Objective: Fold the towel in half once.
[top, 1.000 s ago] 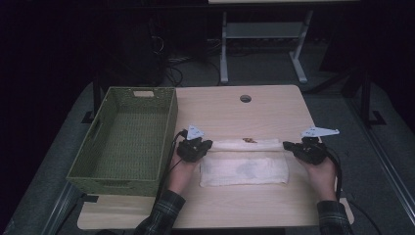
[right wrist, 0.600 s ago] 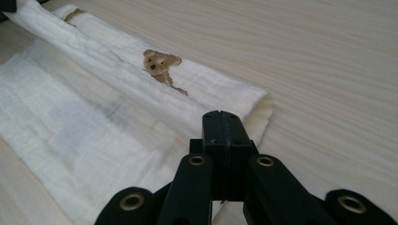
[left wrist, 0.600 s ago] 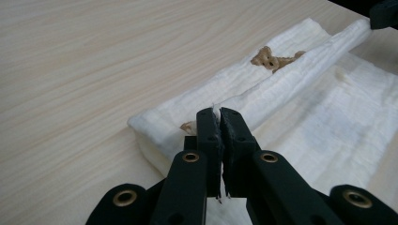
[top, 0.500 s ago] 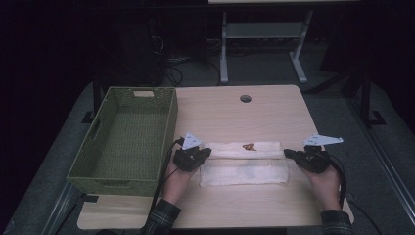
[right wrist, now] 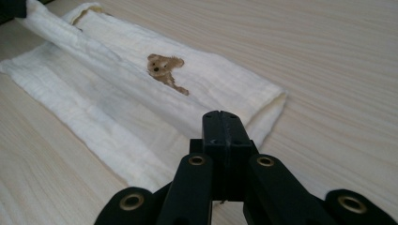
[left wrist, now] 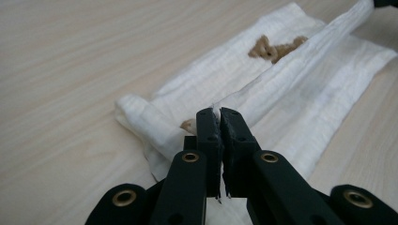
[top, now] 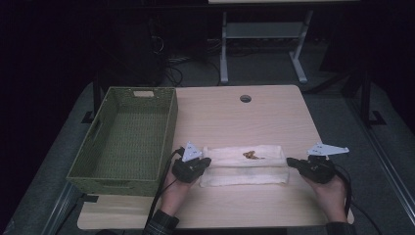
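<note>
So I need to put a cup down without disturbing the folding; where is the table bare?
Bare wood lies between the cable hole and the white cloth, right of the green basket. The near strip is crowded: left gripper, cloth, right gripper.

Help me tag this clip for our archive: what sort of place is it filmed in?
Probably a lab or studio set up for recording, not a home: a bare wooden table with a cable hole, dark surroundings, cables on the floor, and a metal stand behind.
</note>
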A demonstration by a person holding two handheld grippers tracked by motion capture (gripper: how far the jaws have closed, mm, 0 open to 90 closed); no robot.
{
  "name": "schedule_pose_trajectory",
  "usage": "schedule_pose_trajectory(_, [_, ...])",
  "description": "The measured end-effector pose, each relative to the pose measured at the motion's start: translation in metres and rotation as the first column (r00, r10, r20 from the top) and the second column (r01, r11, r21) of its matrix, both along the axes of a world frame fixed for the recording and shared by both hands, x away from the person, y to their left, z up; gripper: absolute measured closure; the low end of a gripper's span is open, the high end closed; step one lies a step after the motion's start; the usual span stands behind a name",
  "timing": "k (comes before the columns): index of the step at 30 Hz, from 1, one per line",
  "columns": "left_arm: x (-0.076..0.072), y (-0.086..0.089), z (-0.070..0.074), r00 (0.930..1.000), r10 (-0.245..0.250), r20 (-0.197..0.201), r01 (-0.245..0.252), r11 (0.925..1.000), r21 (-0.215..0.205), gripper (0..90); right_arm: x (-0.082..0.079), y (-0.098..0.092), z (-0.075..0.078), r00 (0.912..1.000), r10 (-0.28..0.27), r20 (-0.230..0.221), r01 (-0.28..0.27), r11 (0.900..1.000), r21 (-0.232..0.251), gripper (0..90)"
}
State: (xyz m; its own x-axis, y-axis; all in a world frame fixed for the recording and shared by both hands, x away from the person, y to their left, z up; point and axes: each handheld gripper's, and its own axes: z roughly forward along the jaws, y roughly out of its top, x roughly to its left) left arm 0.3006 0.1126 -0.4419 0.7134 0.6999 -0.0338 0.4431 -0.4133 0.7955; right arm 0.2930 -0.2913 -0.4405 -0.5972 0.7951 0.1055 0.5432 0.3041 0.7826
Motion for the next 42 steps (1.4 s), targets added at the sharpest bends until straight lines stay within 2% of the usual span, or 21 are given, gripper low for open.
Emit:
schedule_pose_trajectory(2, [-0.003,0.001,-0.004,0.9999,-0.002,-0.011,0.002,0.9999,0.013,86.3,-0.002,-0.003,-0.001,0.9999,-0.015,0.002,0.015,1.0,-0.013,90.0])
schedule_pose_trajectory(4, [-0.005,0.003,-0.008,0.9998,0.002,-0.022,-0.002,1.0,0.004,86.3,-0.005,-0.008,-0.002,0.9998,-0.018,-0.006,0.018,1.0,0.007,90.0])
schedule_pose_trajectory(6, [-0.006,0.004,-0.01,0.9995,-0.004,-0.033,0.004,1.0,0.001,86.3,-0.008,-0.01,-0.004,0.9998,-0.01,-0.016,0.011,1.0,0.022,90.0])
schedule_pose_trajectory(8, [-0.009,0.002,-0.011,0.9992,-0.009,-0.039,0.009,1.0,0.001,86.3,-0.009,-0.008,-0.006,0.9997,-0.001,-0.025,0.001,1.0,0.01,90.0])
schedule_pose_trajectory(13, [-0.014,0.001,-0.013,0.9986,-0.022,-0.047,0.023,0.9997,0.004,85.5,-0.008,-0.001,-0.008,0.9986,0.026,-0.046,-0.025,0.999,0.022,89.5])
schedule_pose_trajectory(16, [-0.014,0.003,-0.016,0.9979,-0.018,-0.062,0.018,0.9998,-0.002,85.3,-0.008,0.005,-0.01,0.9969,0.055,-0.056,-0.054,0.998,0.011,80.6])
schedule_pose_trajectory(21, [-0.014,0.004,-0.016,0.998,-0.018,-0.061,0.018,0.9998,-0.005,85.3,-0.006,0.011,-0.015,0.991,0.09,-0.1,-0.089,0.996,0.01,73.0])
schedule_pose_trajectory(24, [-0.014,0.005,-0.016,0.9979,-0.016,-0.063,0.015,0.9999,-0.007,85.3,-0.005,0.016,-0.02,0.9857,0.102,-0.134,-0.104,0.995,-0.008,69.6])
schedule_pose_trajectory(26, [-0.014,0.004,-0.017,0.9978,-0.016,-0.065,0.016,0.9999,-0.007,85.3,-0.006,0.018,-0.023,0.9827,0.096,-0.158,-0.103,0.994,-0.037,74.5])
schedule_pose_trajectory(28, [-0.014,0.004,-0.017,0.9977,-0.018,-0.065,0.018,0.9998,-0.006,85.3,-0.007,0.018,-0.025,0.9836,0.099,-0.151,-0.109,0.992,-0.06,83.1])
schedule_pose_trajectory(30, [-0.015,0.003,-0.016,0.9977,-0.021,-0.064,0.021,0.9998,-0.009,85.3,-0.008,0.017,-0.023,0.9853,0.098,-0.14,-0.107,0.993,-0.058,88.1])
schedule_pose_trajectory(35, [-0.02,0.003,-0.013,0.998,-0.032,-0.055,0.031,0.9993,-0.018,85.3,-0.013,0.012,-0.012,0.992,0.088,-0.09,-0.093,0.995,-0.047,89.8])
schedule_pose_trajectory(38, [-0.022,0.001,-0.014,0.9969,-0.041,-0.068,0.041,0.9991,-0.012,84.1,-0.017,0.01,-0.01,0.9927,0.087,-0.083,-0.091,0.995,-0.046,89.9])
schedule_pose_trajectory(42, [-0.026,0.001,-0.02,0.9955,-0.046,-0.083,0.046,0.9989,0.003,81.5,-0.021,0.009,-0.015,0.9896,0.087,-0.114,-0.094,0.994,-0.054,89.9])
